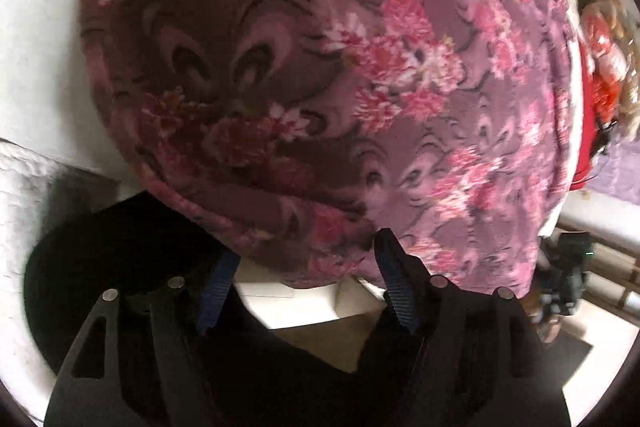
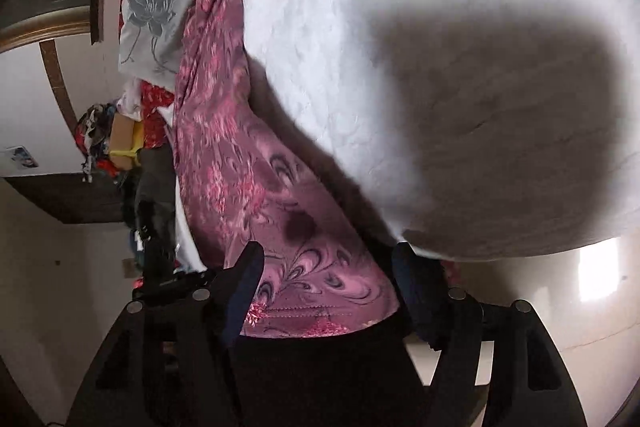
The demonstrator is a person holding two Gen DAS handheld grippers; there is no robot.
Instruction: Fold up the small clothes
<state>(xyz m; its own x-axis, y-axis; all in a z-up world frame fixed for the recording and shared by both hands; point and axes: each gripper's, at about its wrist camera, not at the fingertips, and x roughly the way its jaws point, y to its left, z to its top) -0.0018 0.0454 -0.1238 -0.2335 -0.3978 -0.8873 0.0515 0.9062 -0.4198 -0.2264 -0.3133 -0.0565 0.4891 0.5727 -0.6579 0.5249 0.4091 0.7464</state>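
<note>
Floral cloth (image 1: 320, 87) lay spread on the white bed (image 2: 400, 27), flat for folding. Left gripper (image 1: 308, 275) and right gripper (image 2: 324, 275) stood apart at its near hem, gripping nothing, likely ready to pinch.

I can read no text, label, brand or number in either wrist view. The only candidate is a small printed card or sticker (image 2: 22, 155) on the pale wall at the left of the right wrist view, and it is too small and blurred for me to make out any writing on it.
</note>
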